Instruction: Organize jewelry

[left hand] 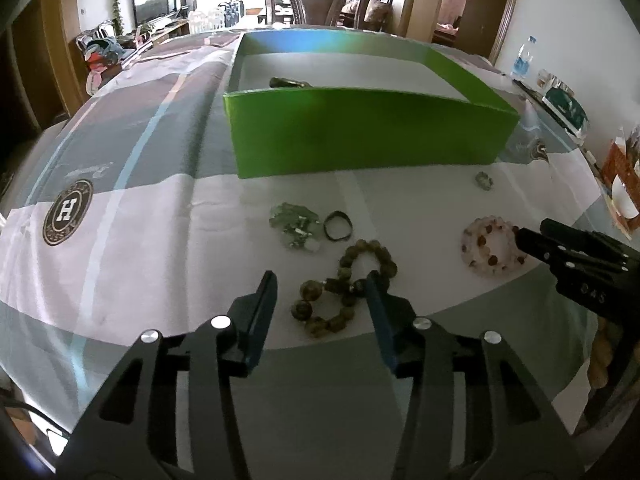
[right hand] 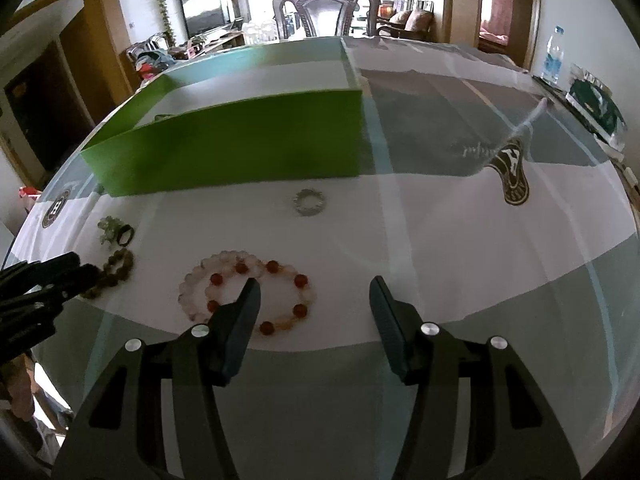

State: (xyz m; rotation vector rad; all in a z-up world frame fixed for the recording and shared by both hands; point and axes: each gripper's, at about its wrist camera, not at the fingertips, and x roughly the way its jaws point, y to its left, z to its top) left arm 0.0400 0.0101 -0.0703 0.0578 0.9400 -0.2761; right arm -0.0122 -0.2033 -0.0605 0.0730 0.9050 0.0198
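Left gripper (left hand: 322, 280) jaws apart, tilted down over olive bead bracelet (left hand: 344, 292) lying on surface (left hand: 160, 240). Right gripper (right hand: 314, 286) parted over pink-red bracelet (right hand: 248, 296). Left view alone shows dark item (left hand: 288, 82) inside green box (left hand: 360, 132).

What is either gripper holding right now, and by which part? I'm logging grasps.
Nothing is held. The left gripper stands open over the olive bead bracelet, pads not pressing it. The right gripper is open beside the pink and red bead bracelet.
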